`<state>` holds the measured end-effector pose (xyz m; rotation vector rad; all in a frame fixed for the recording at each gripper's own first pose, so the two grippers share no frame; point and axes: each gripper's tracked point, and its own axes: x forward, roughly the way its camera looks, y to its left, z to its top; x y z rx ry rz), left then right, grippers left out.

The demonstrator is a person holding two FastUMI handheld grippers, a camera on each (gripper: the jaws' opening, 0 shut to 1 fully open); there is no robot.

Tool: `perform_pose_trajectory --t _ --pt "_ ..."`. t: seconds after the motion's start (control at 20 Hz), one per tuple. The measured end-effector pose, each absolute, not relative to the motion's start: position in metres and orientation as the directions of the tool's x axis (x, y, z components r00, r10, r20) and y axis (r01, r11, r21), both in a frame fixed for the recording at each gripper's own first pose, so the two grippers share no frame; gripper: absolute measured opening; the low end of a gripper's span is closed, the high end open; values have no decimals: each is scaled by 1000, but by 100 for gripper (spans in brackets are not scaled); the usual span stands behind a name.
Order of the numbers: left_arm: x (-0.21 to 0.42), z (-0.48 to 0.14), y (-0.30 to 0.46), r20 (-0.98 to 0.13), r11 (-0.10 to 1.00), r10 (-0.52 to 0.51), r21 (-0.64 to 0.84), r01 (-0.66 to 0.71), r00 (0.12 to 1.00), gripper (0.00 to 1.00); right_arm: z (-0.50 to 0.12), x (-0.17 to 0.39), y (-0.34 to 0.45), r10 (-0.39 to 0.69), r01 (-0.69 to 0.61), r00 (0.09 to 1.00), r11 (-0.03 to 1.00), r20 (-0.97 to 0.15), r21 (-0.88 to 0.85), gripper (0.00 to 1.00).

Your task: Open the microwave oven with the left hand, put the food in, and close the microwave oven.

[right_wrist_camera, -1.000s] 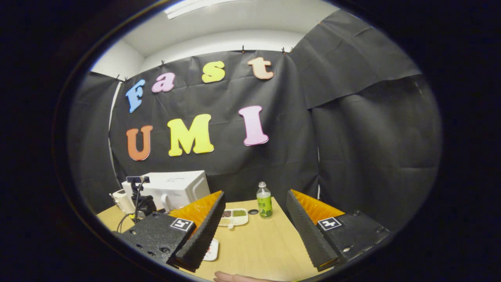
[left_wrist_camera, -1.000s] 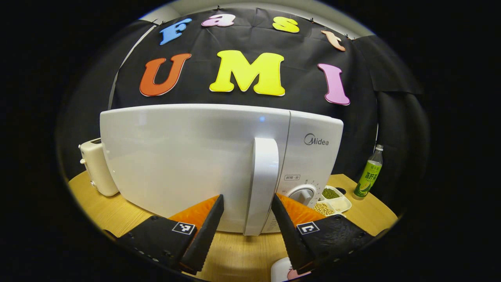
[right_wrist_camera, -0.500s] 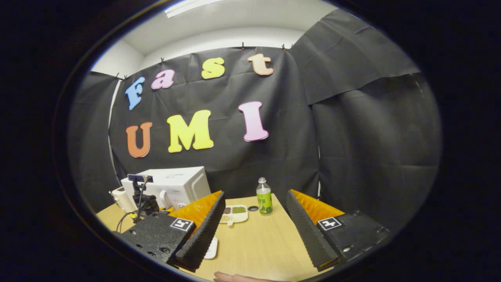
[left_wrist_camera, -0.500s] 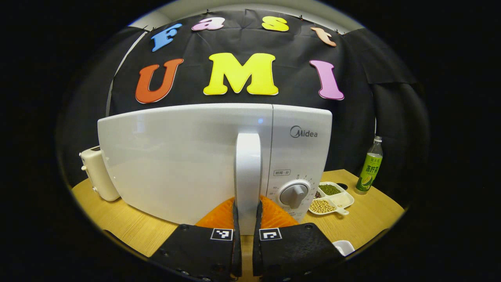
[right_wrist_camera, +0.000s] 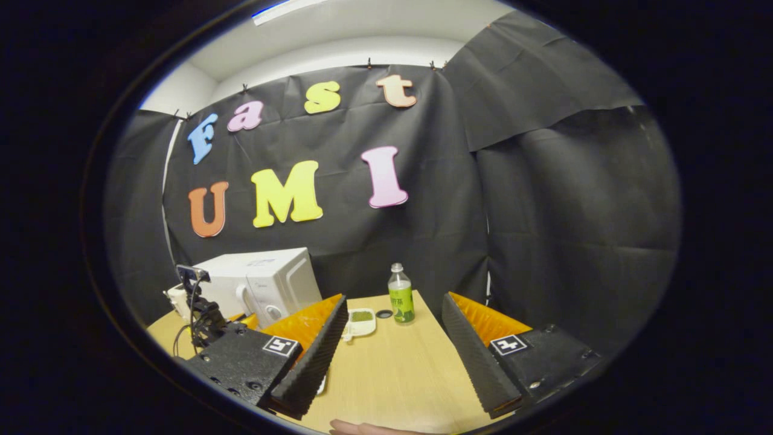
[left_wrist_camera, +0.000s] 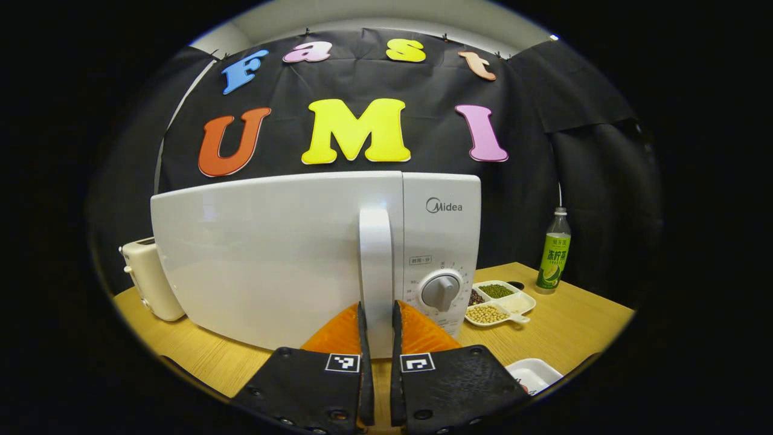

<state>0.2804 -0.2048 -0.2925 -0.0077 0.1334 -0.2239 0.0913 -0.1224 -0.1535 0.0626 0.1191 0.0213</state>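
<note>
The white microwave (left_wrist_camera: 272, 254) stands straight ahead in the left gripper view, and I cannot tell whether its door is ajar. My left gripper (left_wrist_camera: 377, 311) is shut on the upright door handle (left_wrist_camera: 375, 254), one finger on each side of it. A white dish (left_wrist_camera: 534, 374) lies on the table at the lower right, its contents hidden. In the right gripper view, the right gripper (right_wrist_camera: 394, 302) hangs open over the table with nothing between its fingers. Far to its left stand the microwave (right_wrist_camera: 266, 281) and the left gripper (right_wrist_camera: 205, 314) at the handle.
A cream toaster (left_wrist_camera: 148, 278) stands left of the microwave. To the right are a divided dish of beans (left_wrist_camera: 498, 299) and a green-labelled bottle (left_wrist_camera: 552, 254). The wooden table (right_wrist_camera: 392, 374) stretches under the right gripper. A hand (right_wrist_camera: 362, 428) shows at the bottom edge.
The left gripper went from open around the handle to shut on it, then drew back a little. The right gripper stayed open and shifted slightly.
</note>
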Motion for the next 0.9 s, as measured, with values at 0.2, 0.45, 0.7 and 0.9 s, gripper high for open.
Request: perform_pose_trajectory --t 0.2,0.45,0.7,0.9 --pt "293 -290 -204 -119 976 -212 11 215 970 10 -161 95 -119 24 -16 991 998 -134 63 92" --pt "283 -288 -203 -126 976 -219 -15 219 967 5 -164 91 -104 58 -50 989 997 -136 61 100" --pt "240 -292 -191 -147 959 -281 -15 281 949 0 -164 83 -100 59 -52 989 997 -135 60 100" --pt "186 -290 -163 -117 938 -346 -12 347 931 0 -162 69 -92 57 -49 989 997 -138 65 100"
